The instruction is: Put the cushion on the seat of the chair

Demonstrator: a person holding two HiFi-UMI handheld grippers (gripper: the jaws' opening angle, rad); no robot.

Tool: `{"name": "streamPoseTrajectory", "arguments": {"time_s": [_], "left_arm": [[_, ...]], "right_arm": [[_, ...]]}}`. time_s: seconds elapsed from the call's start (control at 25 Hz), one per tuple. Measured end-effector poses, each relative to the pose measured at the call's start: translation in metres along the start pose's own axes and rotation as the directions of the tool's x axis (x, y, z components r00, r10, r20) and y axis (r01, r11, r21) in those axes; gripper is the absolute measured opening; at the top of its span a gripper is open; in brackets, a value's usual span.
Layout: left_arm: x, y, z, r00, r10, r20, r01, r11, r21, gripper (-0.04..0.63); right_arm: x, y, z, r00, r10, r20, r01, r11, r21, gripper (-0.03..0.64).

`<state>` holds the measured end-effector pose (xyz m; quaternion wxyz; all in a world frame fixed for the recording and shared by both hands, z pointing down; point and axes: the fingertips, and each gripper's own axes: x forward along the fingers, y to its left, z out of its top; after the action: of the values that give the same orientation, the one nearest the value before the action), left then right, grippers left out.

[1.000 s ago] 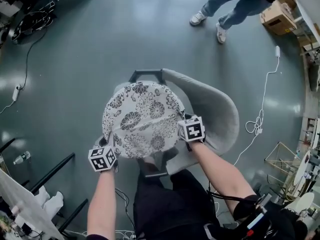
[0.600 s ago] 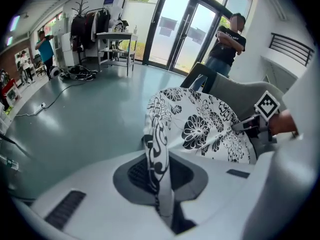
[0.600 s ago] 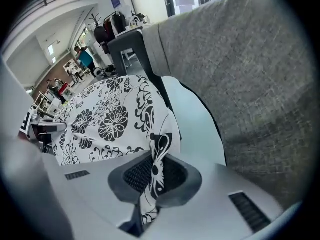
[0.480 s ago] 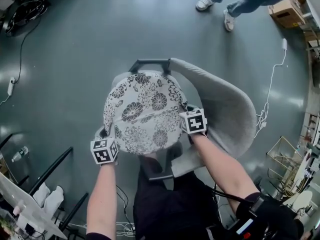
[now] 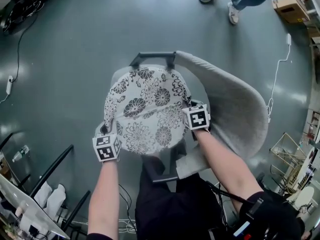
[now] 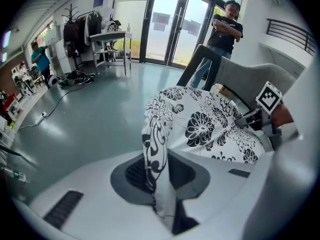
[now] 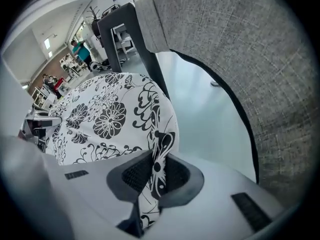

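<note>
Over the grey floor, the cushion was judged laid on the chair. The left gripper and right gripper had just been opened, its edge loose between their jaws, with only withdrawal left.

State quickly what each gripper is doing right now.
Left gripper: just opening, cushion edge between jaws.
Right gripper: just opening, cushion edge between jaws.

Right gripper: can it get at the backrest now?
Likely yes: the backrest lies beside the right gripper, nothing between. Its jaws have just been opening with an edge of the cushion between them; clear that first.
</note>
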<state>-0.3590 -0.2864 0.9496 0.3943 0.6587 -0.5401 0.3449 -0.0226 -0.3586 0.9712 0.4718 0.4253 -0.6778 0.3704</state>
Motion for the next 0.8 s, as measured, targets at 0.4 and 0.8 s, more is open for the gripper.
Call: {"name": "streamPoseTrajectory", "arguments": {"time_s": [0.4,0.8], "left_arm": [[-0.001,0.003,0.004,0.998,0.018,0.057,-0.019,1.000,0.024,0.071],[-0.031,0.006,0.017,0.989,0.074,0.126,-0.083,0.994,0.068,0.201]], "right_arm": [[0.009,-0.006,-0.001,0.999,-0.034,0.006,0.034,0.999,0.025,0.111],[-0.029,-0.009,0.018,0.993,-0.065,0.094,0.062,0.997,0.035,0.255]]}}
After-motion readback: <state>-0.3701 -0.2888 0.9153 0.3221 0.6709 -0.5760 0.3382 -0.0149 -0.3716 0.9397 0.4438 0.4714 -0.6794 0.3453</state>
